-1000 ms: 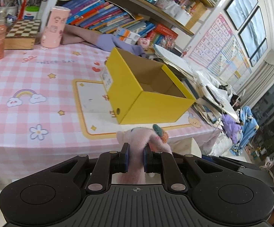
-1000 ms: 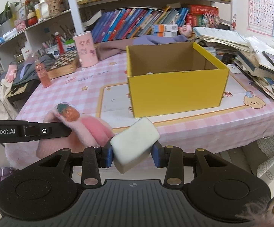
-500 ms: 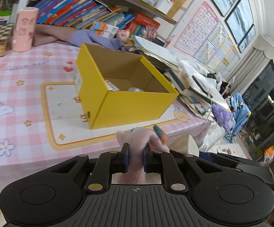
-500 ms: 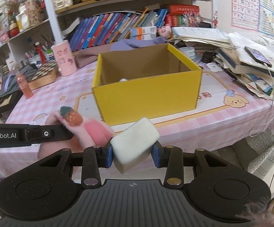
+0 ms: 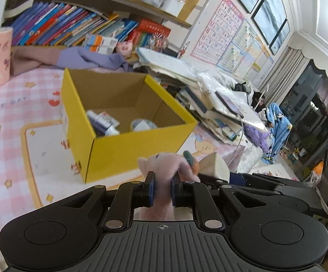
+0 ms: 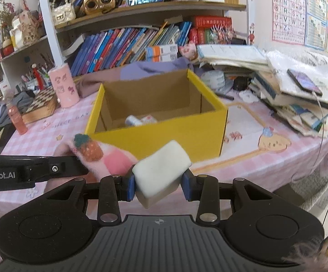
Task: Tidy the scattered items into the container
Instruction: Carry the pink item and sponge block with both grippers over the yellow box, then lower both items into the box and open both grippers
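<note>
The left gripper [image 5: 162,189] is clamped tight on a fuzzy pink felt toy [image 5: 164,165] with a small orange-and-green strawberry patch, its blue pads squeezing the soft body between them; in the right wrist view the same toy [image 6: 105,156] juts from the tip of the black left tool just beside the right one. The right gripper [image 6: 159,184] pinches a white rectangular sponge block with a tan underside [image 6: 161,170], held tilted, one corner raised toward the box. Both tools hang off the near edge of the table covered with a pink-and-white checked cloth [image 6: 250,122], near the front wall of an open yellow cardboard box [image 6: 164,133] standing on a cream mat with an orange border [image 5: 43,149]. Inside the box lie a few small items: a white-capped bottle [image 6: 132,120] and a purple-and-white packet [image 5: 102,120]; the blur hides finer detail. Behind the box lies a lilac cloth [image 6: 150,68], and to its left stand a pink cylindrical container with cartoon prints [image 6: 63,86], a wooden chessboard box [image 6: 42,103] and a pink spray bottle [image 6: 16,117]. A sprawling stack of books and papers [image 6: 284,86] fills the table's right end, with a dark phone [image 6: 304,82] on top. Shelves of colourful books [image 6: 127,43] line the wall behind.
</note>
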The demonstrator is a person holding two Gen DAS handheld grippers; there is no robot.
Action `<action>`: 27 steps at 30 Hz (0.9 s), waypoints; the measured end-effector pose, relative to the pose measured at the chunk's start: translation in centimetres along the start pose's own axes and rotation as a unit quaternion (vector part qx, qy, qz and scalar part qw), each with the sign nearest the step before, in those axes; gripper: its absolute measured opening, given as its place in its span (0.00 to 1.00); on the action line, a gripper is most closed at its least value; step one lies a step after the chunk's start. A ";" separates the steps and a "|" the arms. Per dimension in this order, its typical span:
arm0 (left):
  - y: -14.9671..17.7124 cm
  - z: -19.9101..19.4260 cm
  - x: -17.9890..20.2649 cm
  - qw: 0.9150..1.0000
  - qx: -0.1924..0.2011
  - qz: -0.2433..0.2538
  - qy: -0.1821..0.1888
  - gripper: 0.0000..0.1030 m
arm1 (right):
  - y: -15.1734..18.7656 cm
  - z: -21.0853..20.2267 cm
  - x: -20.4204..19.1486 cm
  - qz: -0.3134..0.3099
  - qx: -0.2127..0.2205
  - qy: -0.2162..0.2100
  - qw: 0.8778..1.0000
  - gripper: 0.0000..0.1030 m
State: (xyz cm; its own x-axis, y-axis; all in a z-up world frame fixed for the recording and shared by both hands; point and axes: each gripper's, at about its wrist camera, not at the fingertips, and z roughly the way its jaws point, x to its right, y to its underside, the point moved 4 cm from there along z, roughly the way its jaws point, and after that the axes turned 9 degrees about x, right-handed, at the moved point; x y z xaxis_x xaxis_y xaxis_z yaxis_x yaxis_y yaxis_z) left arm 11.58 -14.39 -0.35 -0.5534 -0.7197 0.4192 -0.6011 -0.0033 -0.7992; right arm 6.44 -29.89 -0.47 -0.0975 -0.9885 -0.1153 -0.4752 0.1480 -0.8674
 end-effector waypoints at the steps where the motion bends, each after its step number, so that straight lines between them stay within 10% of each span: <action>1: -0.4 0.2 0.1 1.000 0.006 0.003 0.001 0.13 | -0.4 0.1 0.1 -0.003 0.005 0.000 1.000 0.35; 27: -6.6 10.1 -1.7 0.991 0.046 -0.006 -0.122 0.13 | -8.7 13.4 3.9 -0.082 0.006 -0.109 0.991 0.35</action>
State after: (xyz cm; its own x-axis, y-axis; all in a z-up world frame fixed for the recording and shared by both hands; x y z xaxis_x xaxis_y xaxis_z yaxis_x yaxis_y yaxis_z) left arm 22.34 -20.11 -0.13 -0.3835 -0.8660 0.3209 -0.5455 -0.0681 -0.8354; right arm 21.90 -35.40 0.13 0.1718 -0.9824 -0.0734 -0.4578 -0.0137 -0.8889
